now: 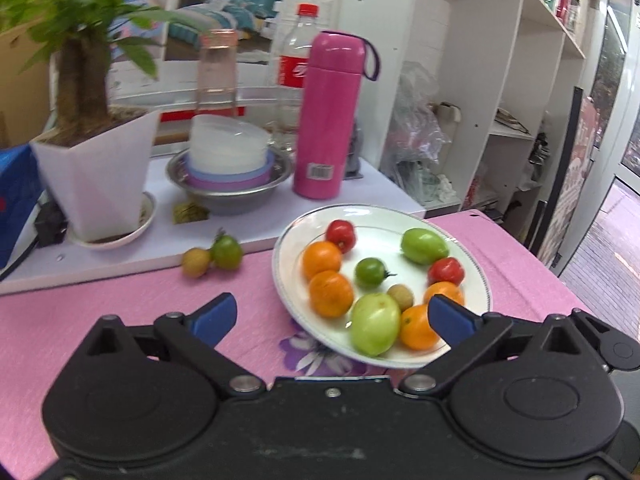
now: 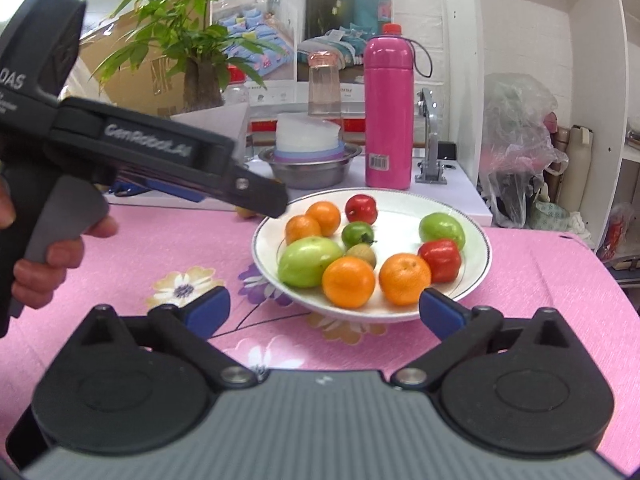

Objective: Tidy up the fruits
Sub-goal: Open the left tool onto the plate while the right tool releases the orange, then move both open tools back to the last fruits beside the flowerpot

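Note:
A white plate on the pink cloth holds several fruits: oranges, green fruits, red ones and a small brown longan. It also shows in the right wrist view. Left of the plate, a small green tomato and a longan lie on the cloth against the white board. My left gripper is open and empty, just before the plate's near rim. My right gripper is open and empty in front of the plate. The left gripper's body crosses the right wrist view at the left.
Behind the plate on a white board stand a pink flask, a steel bowl with stacked plastic bowls, an upturned glass, a cola bottle and a potted plant. White shelves stand at the right.

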Tool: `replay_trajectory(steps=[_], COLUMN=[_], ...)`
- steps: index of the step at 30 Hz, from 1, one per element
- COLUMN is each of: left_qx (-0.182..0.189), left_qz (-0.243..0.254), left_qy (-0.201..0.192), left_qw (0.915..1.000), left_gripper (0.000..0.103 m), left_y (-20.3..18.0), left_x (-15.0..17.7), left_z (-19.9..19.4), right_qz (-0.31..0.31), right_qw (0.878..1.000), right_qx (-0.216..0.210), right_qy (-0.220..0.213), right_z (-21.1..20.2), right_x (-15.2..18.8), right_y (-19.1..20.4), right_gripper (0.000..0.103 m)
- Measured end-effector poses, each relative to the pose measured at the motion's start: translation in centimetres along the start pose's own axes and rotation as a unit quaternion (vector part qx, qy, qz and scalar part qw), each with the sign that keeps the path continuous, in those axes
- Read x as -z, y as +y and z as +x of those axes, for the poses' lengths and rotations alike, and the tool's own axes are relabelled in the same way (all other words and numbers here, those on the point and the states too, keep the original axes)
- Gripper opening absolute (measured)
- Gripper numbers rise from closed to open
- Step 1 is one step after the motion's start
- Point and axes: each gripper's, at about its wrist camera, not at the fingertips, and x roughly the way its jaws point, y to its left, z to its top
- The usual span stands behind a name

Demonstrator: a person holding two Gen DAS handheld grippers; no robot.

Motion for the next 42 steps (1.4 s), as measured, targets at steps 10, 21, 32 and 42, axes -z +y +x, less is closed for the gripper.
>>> replay_trajectory(steps=[10, 21, 32, 42], left_qx=[-0.070, -0.110, -0.110, -0.085], left_qz=[-0.045, -0.029, -0.006, 0.002], left_qy=[0.000, -0.015, -0.002, 0.025], left_qw=[0.9966, 0.9934, 0.9939, 0.9960], left_gripper=[0.103, 0.103, 0.098, 0.080], left_y=[5.6, 8.9, 11.0, 11.8], left_x=[1.5, -0.8, -1.3, -1.2], left_z=[-2.6, -4.1, -1.6, 2.3], right_qz=[-0.026, -0.088, -0.153, -0.220], right_qw=[0.999, 0.994, 0.980, 0.962], right_qx=[-0.019, -0.065, -0.089, -0.084], right_qy=[-0.004, 0.012, 0.095, 0.140], right_z=[-0.1, 4.4, 14.4, 19.7], right_x=[-1.4, -8.4, -11.0, -10.6], right_y=[2.0, 3.9, 5.4, 6.6], right_gripper=[0.103, 0.080, 0.047, 0.039])
